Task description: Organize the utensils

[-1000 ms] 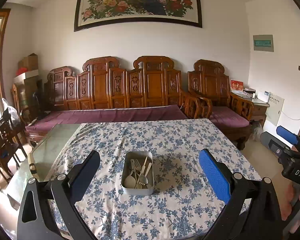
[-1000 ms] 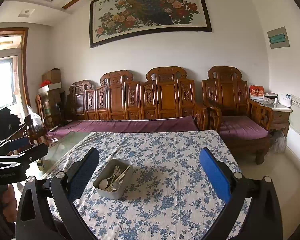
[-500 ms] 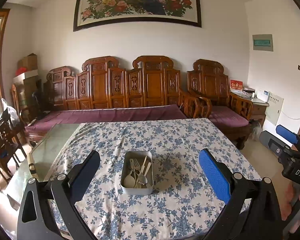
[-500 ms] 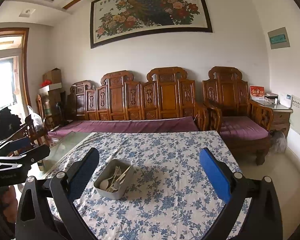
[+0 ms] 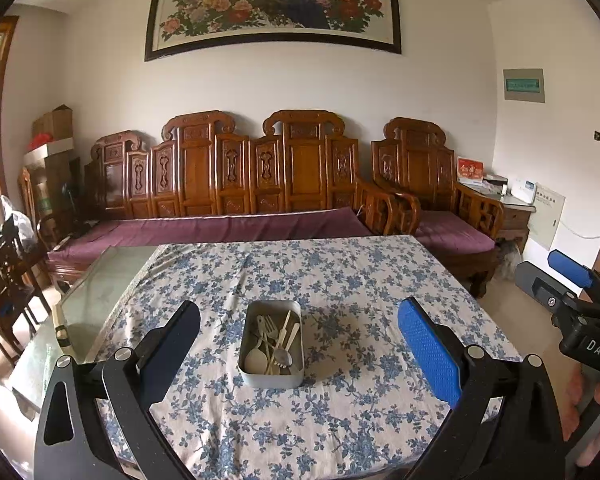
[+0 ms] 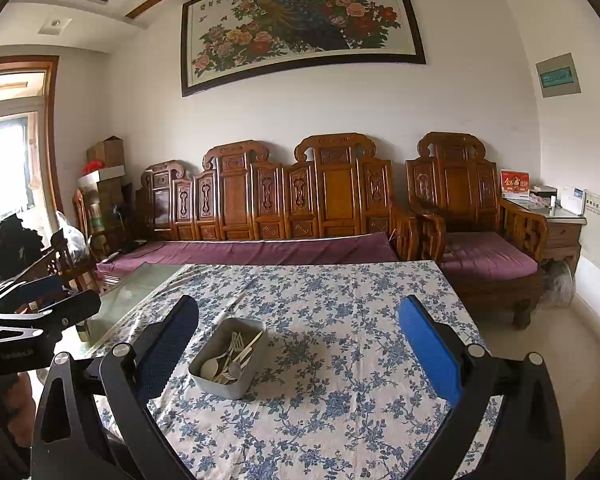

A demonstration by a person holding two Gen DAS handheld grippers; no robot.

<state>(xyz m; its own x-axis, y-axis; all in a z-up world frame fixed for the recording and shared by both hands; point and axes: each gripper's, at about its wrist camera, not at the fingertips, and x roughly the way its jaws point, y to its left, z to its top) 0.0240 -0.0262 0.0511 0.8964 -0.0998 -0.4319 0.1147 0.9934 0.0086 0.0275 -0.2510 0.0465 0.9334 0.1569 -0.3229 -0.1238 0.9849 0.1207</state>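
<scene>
A grey rectangular tin (image 5: 271, 344) (image 6: 228, 357) sits on the floral tablecloth and holds several pale utensils (image 5: 274, 340) (image 6: 230, 354): spoons, a fork and chopsticks, lying mixed together. My left gripper (image 5: 299, 340) hovers above the near table edge, open, with the tin centred beyond its blue pads and nothing between them. My right gripper (image 6: 299, 340) is also open and empty; the tin lies ahead of its left finger. Each gripper shows at the edge of the other's view: the right one (image 5: 572, 292), the left one (image 6: 40, 312).
The table (image 5: 340, 280) wears a blue-flowered cloth, with bare glass (image 5: 100, 292) along its left side. A carved wooden sofa (image 5: 240, 184) with purple cushions stands behind it, an armchair (image 5: 432, 200) at right, dark chairs (image 5: 4, 280) at left. A hand (image 5: 596, 408) grips the right handle.
Both views have shifted only slightly; the tin sits a touch lower in the right wrist view. Both grippers stay open and nothing has been picked up.
</scene>
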